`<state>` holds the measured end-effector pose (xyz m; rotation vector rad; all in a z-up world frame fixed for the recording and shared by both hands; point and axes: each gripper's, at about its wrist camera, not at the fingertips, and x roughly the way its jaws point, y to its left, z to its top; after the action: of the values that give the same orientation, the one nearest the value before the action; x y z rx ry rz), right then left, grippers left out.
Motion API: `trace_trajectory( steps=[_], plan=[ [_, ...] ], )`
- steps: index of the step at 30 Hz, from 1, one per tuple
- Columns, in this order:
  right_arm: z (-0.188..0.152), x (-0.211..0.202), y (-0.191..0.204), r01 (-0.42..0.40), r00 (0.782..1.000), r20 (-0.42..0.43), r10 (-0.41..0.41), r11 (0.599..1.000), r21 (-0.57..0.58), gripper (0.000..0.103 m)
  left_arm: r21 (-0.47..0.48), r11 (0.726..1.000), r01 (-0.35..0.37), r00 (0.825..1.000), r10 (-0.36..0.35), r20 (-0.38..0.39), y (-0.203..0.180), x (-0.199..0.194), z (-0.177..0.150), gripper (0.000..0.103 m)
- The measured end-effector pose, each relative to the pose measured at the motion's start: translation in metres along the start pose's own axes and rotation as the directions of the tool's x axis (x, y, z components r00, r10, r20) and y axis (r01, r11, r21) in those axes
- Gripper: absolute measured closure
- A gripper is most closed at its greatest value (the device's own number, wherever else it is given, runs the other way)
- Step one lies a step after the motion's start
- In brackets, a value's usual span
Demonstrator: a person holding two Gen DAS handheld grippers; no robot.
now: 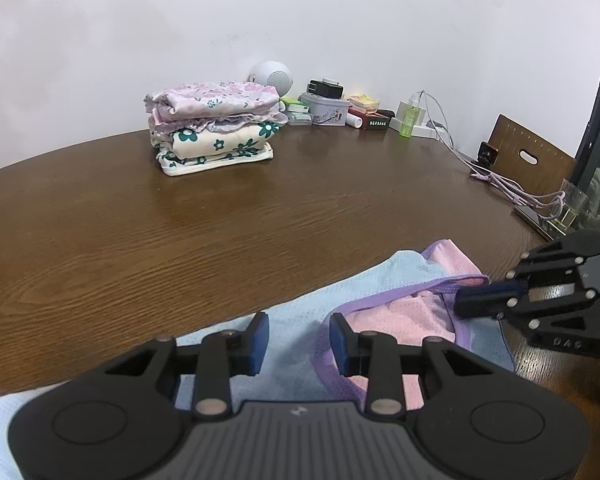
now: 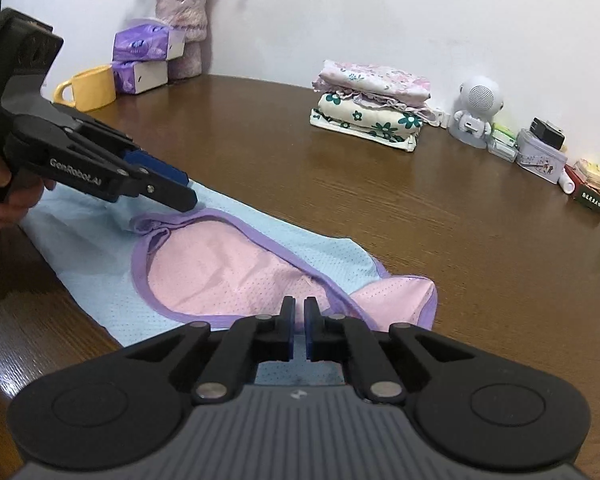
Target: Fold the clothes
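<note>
At the bottom of each wrist view, the left claw (image 1: 299, 344) stands spread over a blue-and-pink mesh garment (image 2: 228, 268) lying on the near edge of the wooden counter (image 1: 180, 220), the right claw (image 2: 299, 328) pinches its purple trim, and a stack of folded floral clothes (image 1: 214, 126) sits beyond, toward the wall.

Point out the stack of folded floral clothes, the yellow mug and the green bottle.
stack of folded floral clothes (image 1: 214, 128), left wrist view, front of the pile.
yellow mug (image 2: 94, 87), right wrist view, side wall.
green bottle (image 1: 409, 119), left wrist view, body.
</note>
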<state>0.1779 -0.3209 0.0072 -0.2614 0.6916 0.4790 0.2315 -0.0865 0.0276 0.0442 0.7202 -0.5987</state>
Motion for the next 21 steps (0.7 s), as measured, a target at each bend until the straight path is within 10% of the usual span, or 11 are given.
trace_trajectory(
  steps=[10, 12, 14, 21],
  plan=[
    [0.005, 0.0, 0.003, 0.125, 0.992, 0.043, -0.121, 0.987, -0.102, 0.074, 0.005, 1.0, 0.009, 1.0, -0.009, -0.003, -0.003, 0.001, -0.001, 0.071],
    [0.006, 0.012, 0.003, 0.119, 0.993, 0.014, -0.119, 0.985, -0.125, 0.076, 0.008, 1.0, 0.008, 1.0, -0.008, -0.002, -0.002, 0.001, -0.001, 0.071],
    [0.008, 0.012, 0.003, 0.127, 0.992, 0.013, -0.126, 0.986, -0.111, 0.1, 0.003, 1.0, 0.006, 1.0, -0.005, -0.003, -0.001, 0.001, -0.001, 0.071],
    [0.001, -0.001, 0.018, 0.106, 0.994, 0.007, -0.106, 0.985, -0.139, 0.1, 0.0, 1.0, 0.005, 1.0, -0.005, -0.005, -0.002, 0.004, 0.0, 0.071]
  ],
)
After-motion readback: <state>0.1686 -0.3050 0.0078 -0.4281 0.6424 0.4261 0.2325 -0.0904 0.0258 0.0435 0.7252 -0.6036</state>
